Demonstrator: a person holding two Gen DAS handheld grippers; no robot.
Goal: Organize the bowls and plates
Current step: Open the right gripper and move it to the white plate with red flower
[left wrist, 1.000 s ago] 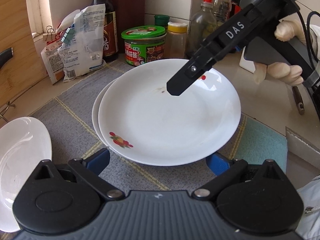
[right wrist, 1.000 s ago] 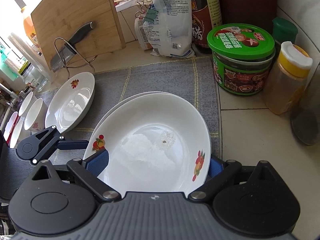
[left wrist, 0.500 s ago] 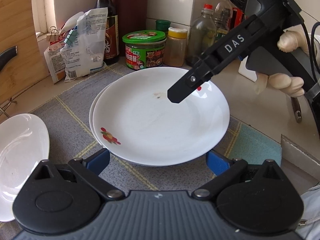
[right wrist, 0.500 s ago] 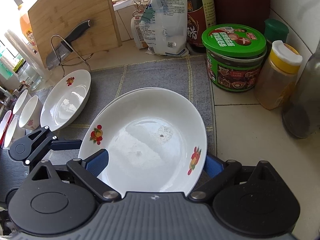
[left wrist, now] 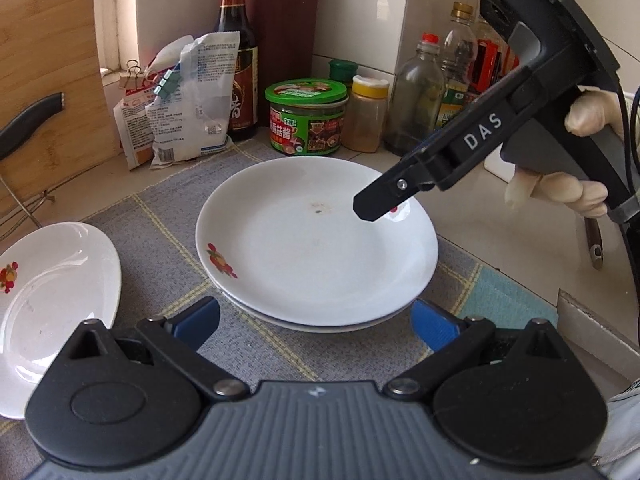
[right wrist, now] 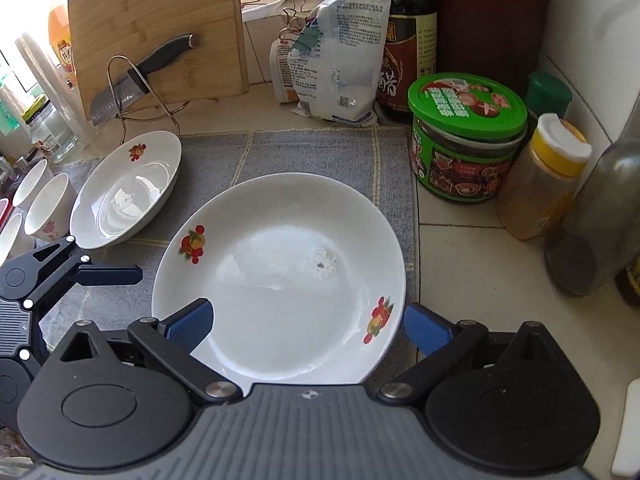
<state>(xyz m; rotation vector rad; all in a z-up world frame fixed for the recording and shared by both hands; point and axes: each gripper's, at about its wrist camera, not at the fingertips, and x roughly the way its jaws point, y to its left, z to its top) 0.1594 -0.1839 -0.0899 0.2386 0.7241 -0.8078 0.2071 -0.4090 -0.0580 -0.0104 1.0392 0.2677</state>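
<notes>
The top plate (right wrist: 280, 276) lies flat, open side up, nested on a second plate (left wrist: 320, 326) whose rim shows just beneath its near edge, both on the grey cloth mat (right wrist: 320, 152) on the bench (right wrist: 472, 264). Being round, it has no long axis; its two fruit prints sit on opposite rims, one at the left far side, one at the right near side in the right wrist view. A small dark speck marks its well.

The right gripper (right wrist: 308, 318) hangs over the plate's near rim; its jaws have just been opening and stand at their widest, blue pads on either side of the rim, the left one over the plate, the right one clear of it, gripping nothing. The left gripper (left wrist: 316, 320) points at the stack from the other side, jaws wide apart and empty, pads flanking the plates' near edge.

A third plate (right wrist: 128, 188) rests tilted at the mat's left edge, with small white bowls (right wrist: 48, 208) beyond it. A green-lidded jar (right wrist: 464, 136) stands just off the mat.
</notes>
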